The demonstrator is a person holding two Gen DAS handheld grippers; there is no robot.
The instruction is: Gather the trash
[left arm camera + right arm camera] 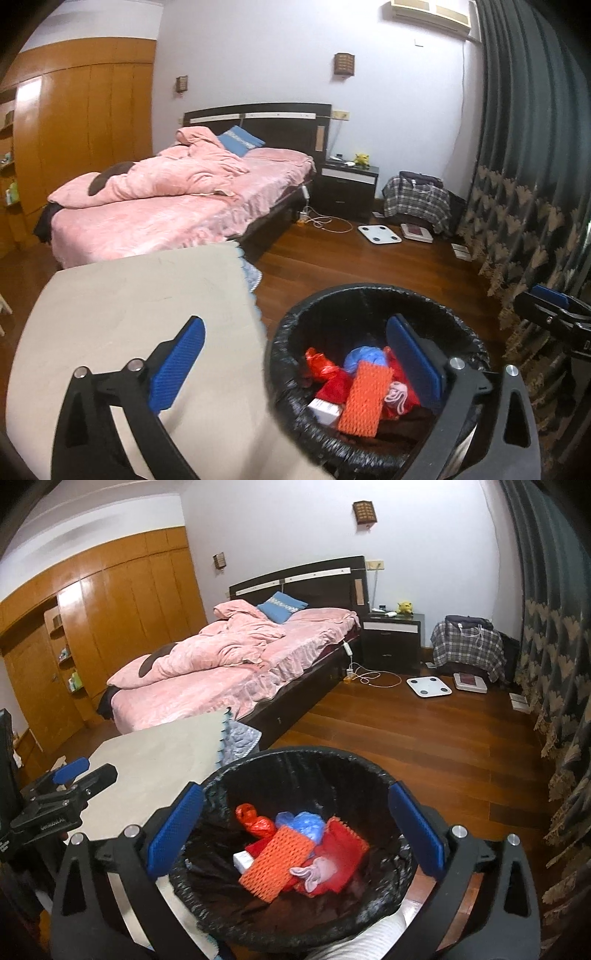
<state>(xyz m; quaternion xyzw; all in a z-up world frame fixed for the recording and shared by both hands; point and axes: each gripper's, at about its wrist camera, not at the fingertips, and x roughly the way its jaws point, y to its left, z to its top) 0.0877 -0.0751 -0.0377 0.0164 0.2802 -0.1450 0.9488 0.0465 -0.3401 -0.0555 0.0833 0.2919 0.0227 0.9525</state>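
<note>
Room: a bedroom with a dark wooden plank floor (pixel 424 738) is shown, with orange-brown wardrobe doors (pixel 122 616) at ten o'clock in the right wrist view.
Bed: a dark-framed bed under a crumpled pink quilt (pixel 229 653) is seen at eleven o'clock, a blue pillow (pixel 282 606) lying at its head.
Curtain: a dark grey curtain with a tan leaf pattern (pixel 554 664) is hung along the three o'clock edge.
Table: a pale beige tabletop (pixel 140 306) is placed just beside the bin, at nine o'clock of it.
Bin: a round bin lined with a black plastic bag (pixel 295 760) is set on the floor at six o'clock in both views.
Trash: the trash is found inside the bin; an orange foam net sleeve (pixel 275 860) is laid on top, with red plastic bags (pixel 258 821), a blue bag (pixel 304 823) and a small white box (pixel 243 859) beside it.
Right gripper (pixel 295 834): its blue-padded jaws are spread wide above the bin, nothing being held between them.
Left gripper (pixel 295 365): its jaws are likewise parted and empty, one pad (pixel 177 369) seen over the table and the other over the bin.
</note>
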